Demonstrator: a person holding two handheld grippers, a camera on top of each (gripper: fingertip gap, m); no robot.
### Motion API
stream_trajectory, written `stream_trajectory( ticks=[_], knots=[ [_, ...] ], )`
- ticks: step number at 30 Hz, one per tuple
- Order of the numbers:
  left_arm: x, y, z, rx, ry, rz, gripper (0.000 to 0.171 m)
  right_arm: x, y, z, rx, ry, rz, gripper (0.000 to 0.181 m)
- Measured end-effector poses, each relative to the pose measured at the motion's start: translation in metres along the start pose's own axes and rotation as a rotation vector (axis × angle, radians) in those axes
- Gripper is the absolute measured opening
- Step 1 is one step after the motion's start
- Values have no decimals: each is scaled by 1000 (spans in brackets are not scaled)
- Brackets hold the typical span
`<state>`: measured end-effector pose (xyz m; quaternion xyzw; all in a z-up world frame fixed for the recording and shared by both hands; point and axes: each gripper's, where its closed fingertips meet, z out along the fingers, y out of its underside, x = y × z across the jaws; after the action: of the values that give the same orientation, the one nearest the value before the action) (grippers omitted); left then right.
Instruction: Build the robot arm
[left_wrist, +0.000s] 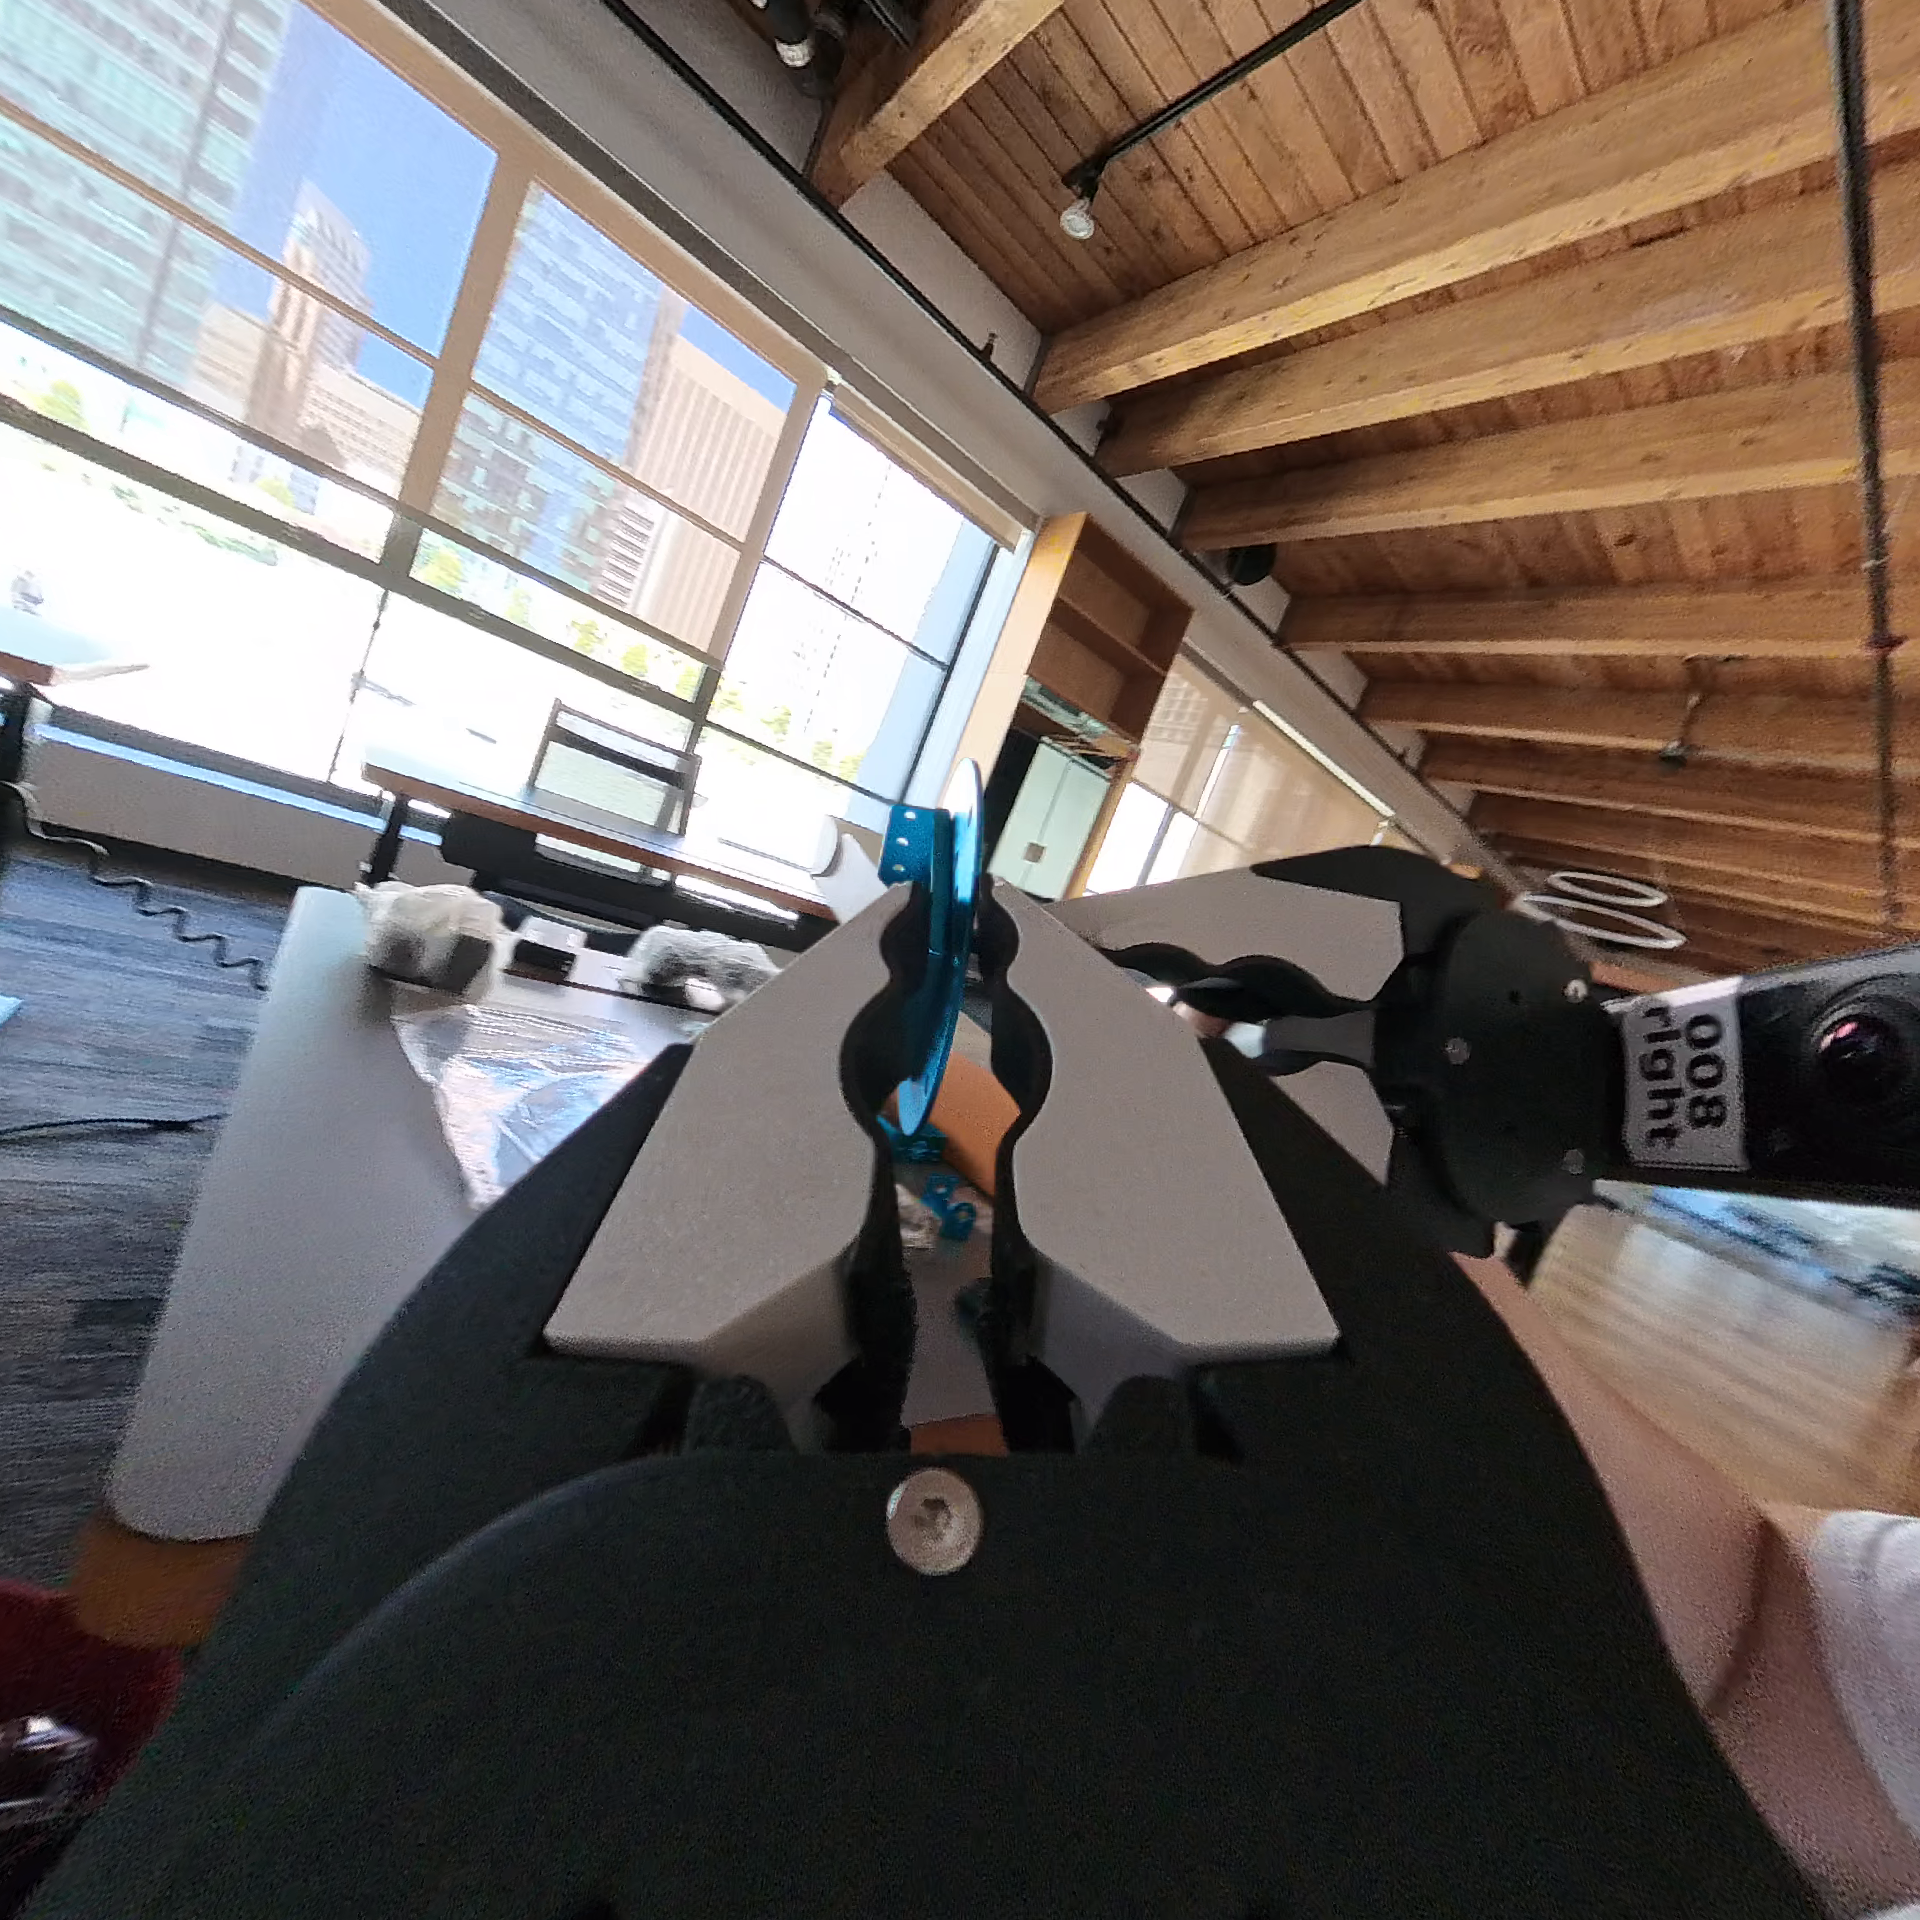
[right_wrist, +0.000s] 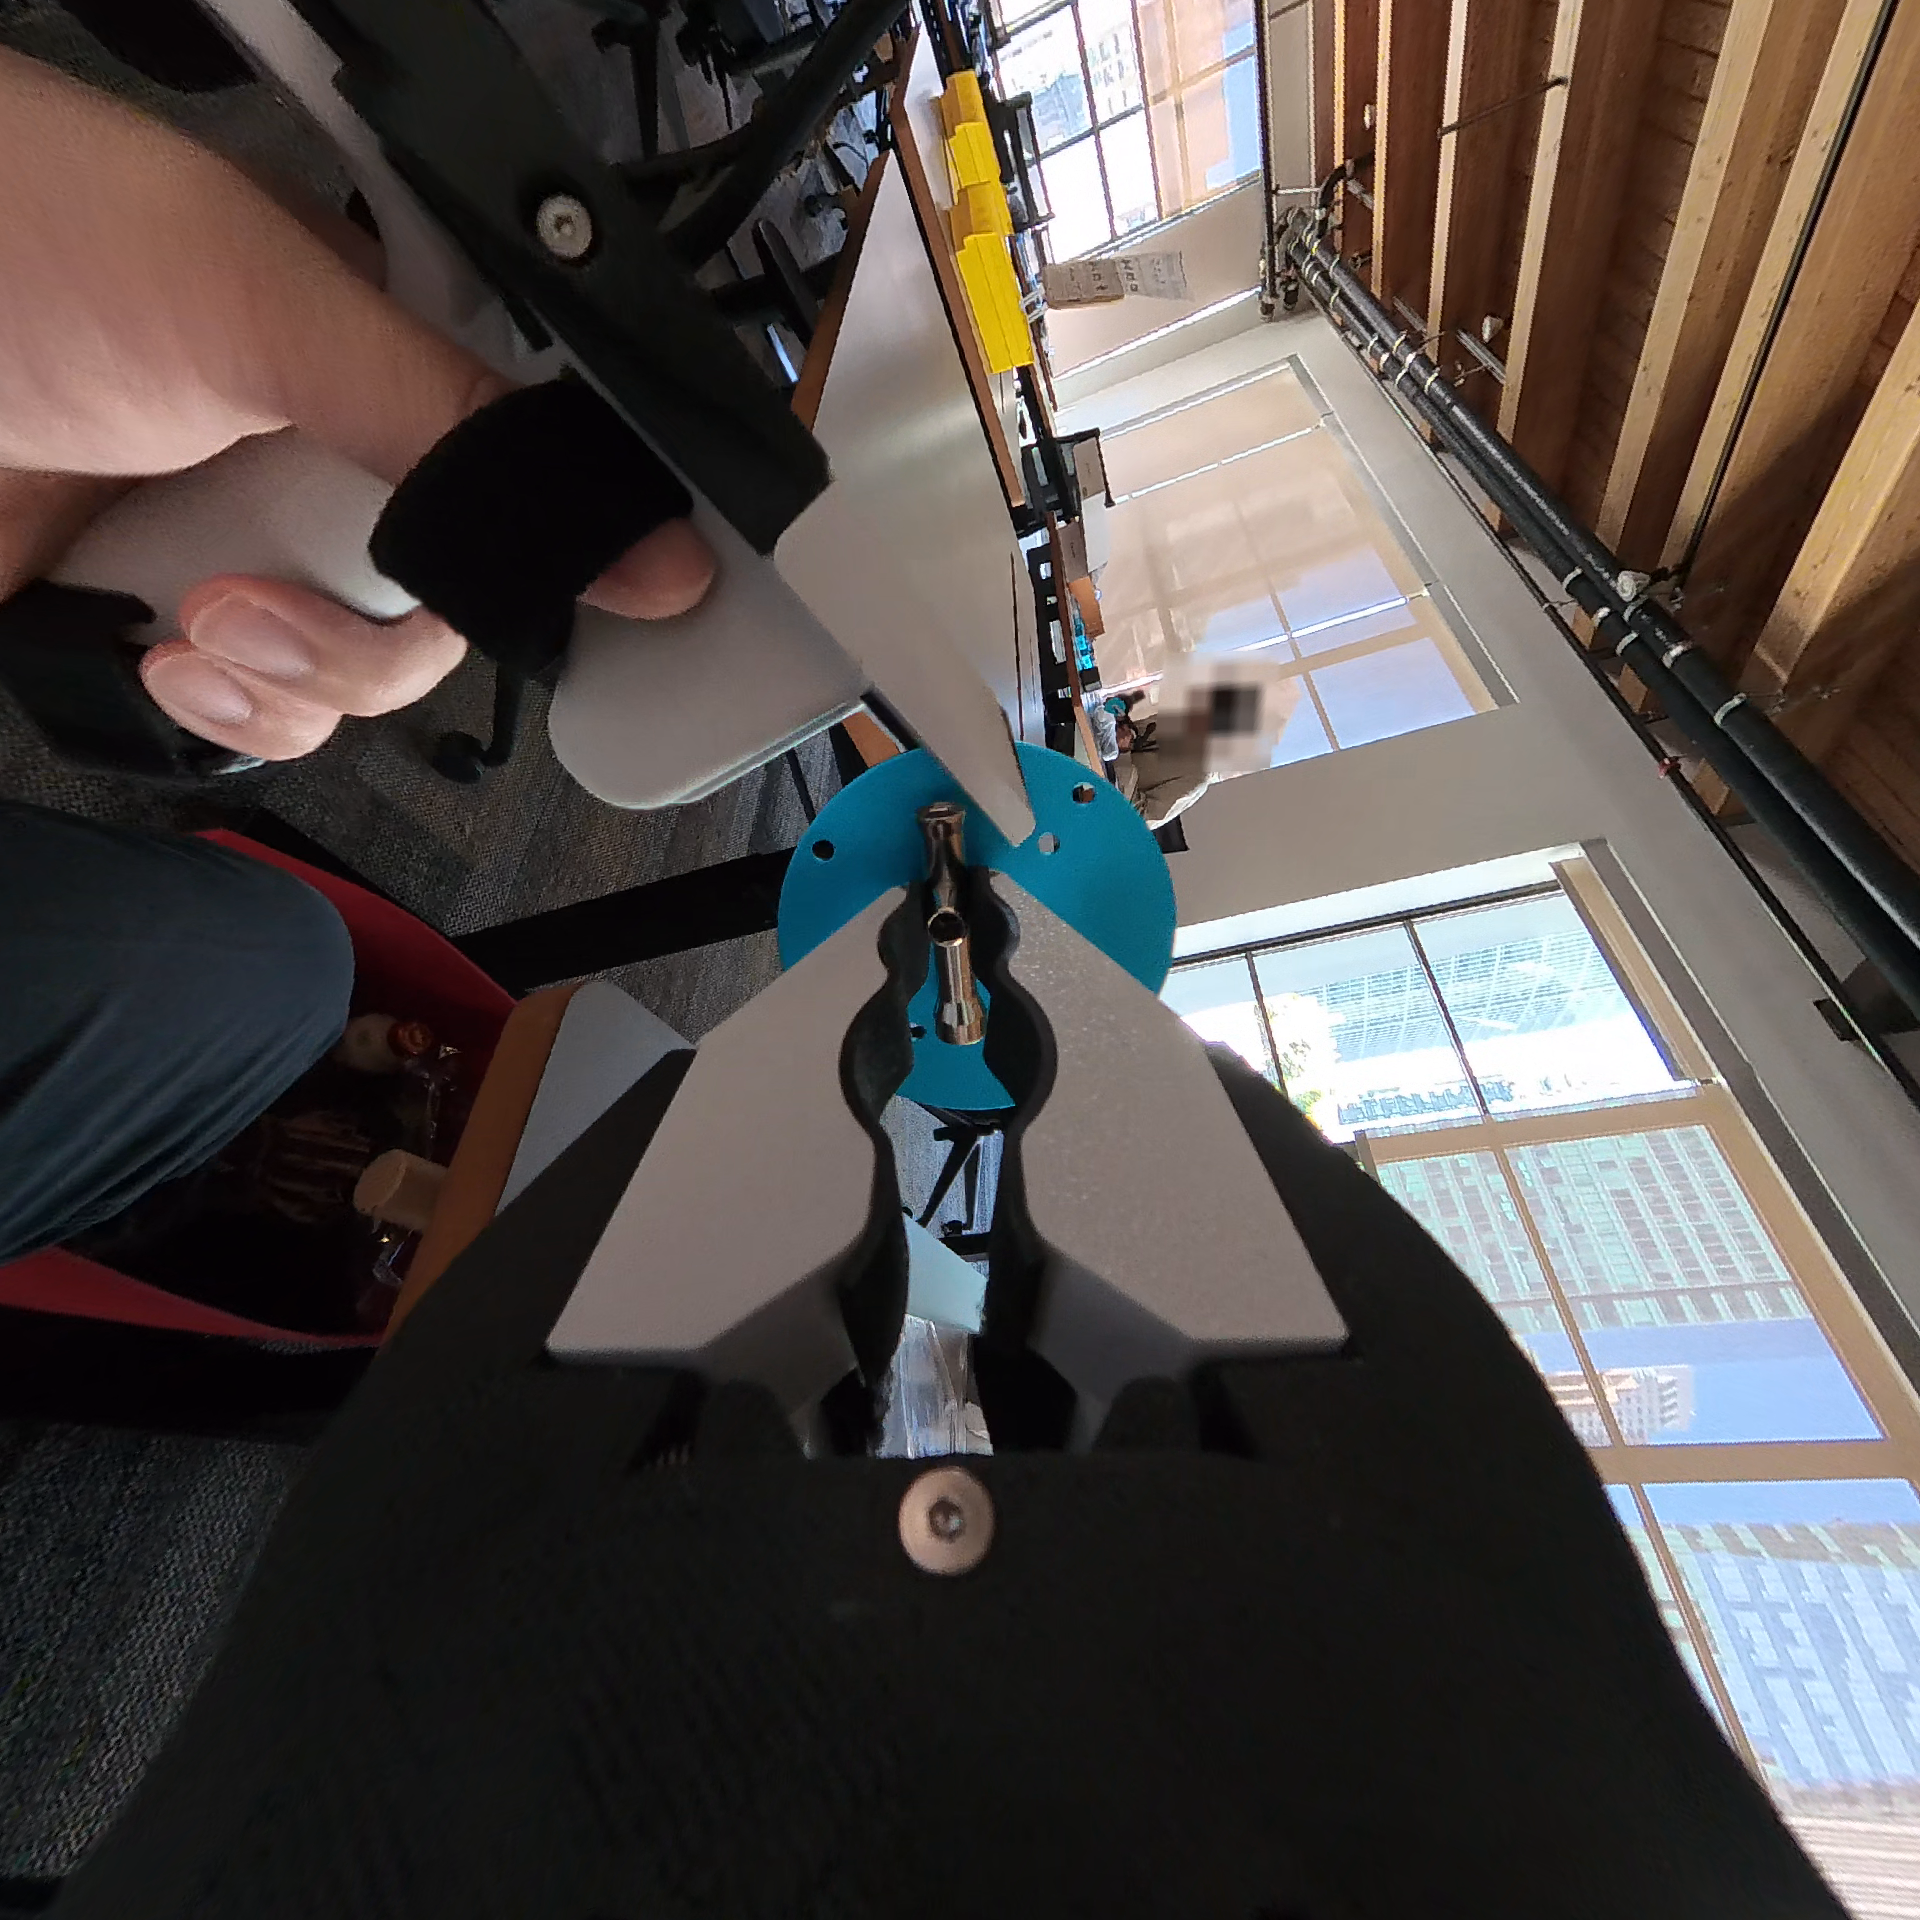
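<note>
My left gripper (left_wrist: 951, 904) is shut on a round blue disc (left_wrist: 940, 935), seen edge-on and held up in the air. A small blue perforated bracket (left_wrist: 906, 842) sits on the disc's left face. My right gripper (right_wrist: 951, 894) is shut on a small silver metal socket tool (right_wrist: 956, 966), whose tip touches the flat face of the blue disc (right_wrist: 1101, 914). In the left wrist view the right gripper (left_wrist: 1195, 992) reaches in from the right toward the disc. In the right wrist view the left gripper (right_wrist: 1008, 810) comes from the upper left, held by a hand (right_wrist: 260, 623).
A grey table (left_wrist: 291, 1143) lies below with clear plastic bags of parts (left_wrist: 431, 930) and small blue parts (left_wrist: 940, 1205). A red bin (right_wrist: 436, 977) stands on the carpet. Yellow bins (right_wrist: 982, 208) sit on a far bench. A person sits far off. Both grippers' tips are close together, under 4 cm apart.
</note>
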<state>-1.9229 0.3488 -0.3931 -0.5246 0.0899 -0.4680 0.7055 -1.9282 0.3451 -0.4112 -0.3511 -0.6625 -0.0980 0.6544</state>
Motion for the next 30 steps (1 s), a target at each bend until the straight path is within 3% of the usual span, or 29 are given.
stream_trajectory(
  ticks=[6,13,20,30],
  knots=[
    [5,-5,0,76,71,-128,8,5,-1,-3,6,46,99,6],
    [8,-13,-4,178,32,-64,8,8,-7,-2,45,97,282,7],
    [19,-18,-5,198,30,95,7,12,-13,-7,105,64,471,7],
    [38,-30,-8,281,118,146,11,25,-24,-15,203,93,616,7]
  ],
)
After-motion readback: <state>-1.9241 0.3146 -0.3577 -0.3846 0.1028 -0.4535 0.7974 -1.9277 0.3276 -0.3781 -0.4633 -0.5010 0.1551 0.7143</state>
